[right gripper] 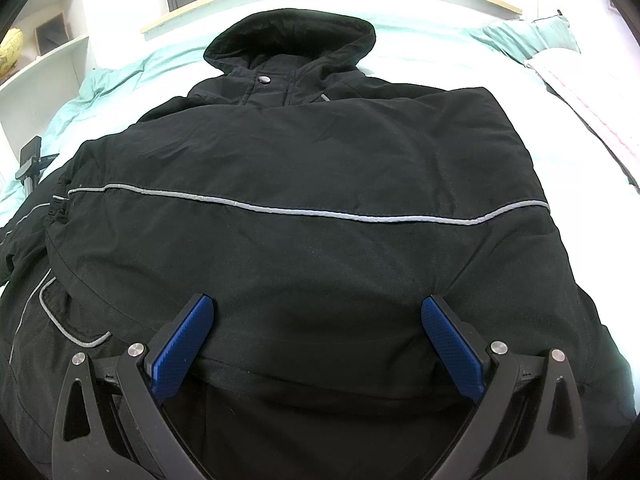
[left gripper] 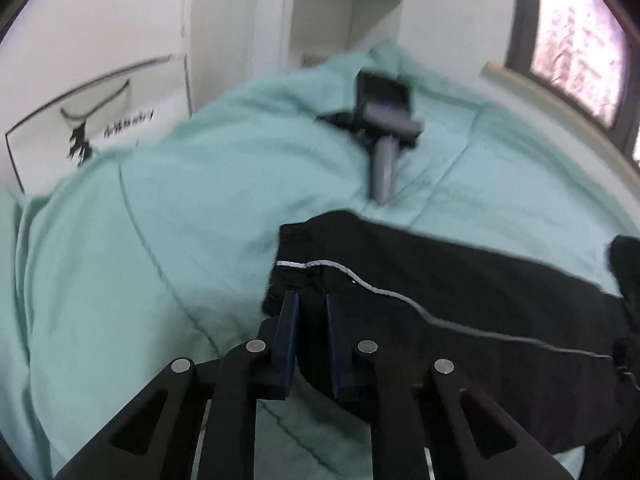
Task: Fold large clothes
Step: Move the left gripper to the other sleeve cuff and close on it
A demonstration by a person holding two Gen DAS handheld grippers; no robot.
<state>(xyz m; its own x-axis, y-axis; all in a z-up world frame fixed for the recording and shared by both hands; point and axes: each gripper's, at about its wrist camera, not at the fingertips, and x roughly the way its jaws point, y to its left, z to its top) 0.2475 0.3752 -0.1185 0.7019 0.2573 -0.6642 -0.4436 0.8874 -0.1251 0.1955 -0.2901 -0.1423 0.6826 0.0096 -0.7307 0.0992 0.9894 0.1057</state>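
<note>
A black hooded jacket [right gripper: 300, 152] with a grey reflective stripe [right gripper: 280, 210] lies spread on a mint-green quilt [left gripper: 120, 240], its hood [right gripper: 288, 36] toward the window. In the left wrist view one sleeve lies across the jacket [left gripper: 460, 292], ending in a gathered cuff [left gripper: 296, 248]. My left gripper [left gripper: 312, 300] is shut on black fabric at that cuff end, the cloth pinched between its blue pads. My right gripper [right gripper: 316, 308] hangs open over the jacket's lower body, its blue pads [right gripper: 188, 344] wide apart with nothing between them.
A small camera on a grey tripod [left gripper: 384, 120] stands on the quilt beyond the cuff, also visible at the tripod [right gripper: 30, 160]. White shelves [left gripper: 340, 0] and a window [left gripper: 576, 40] border the bed. A pale pink pillow [right gripper: 580, 92] lies at right.
</note>
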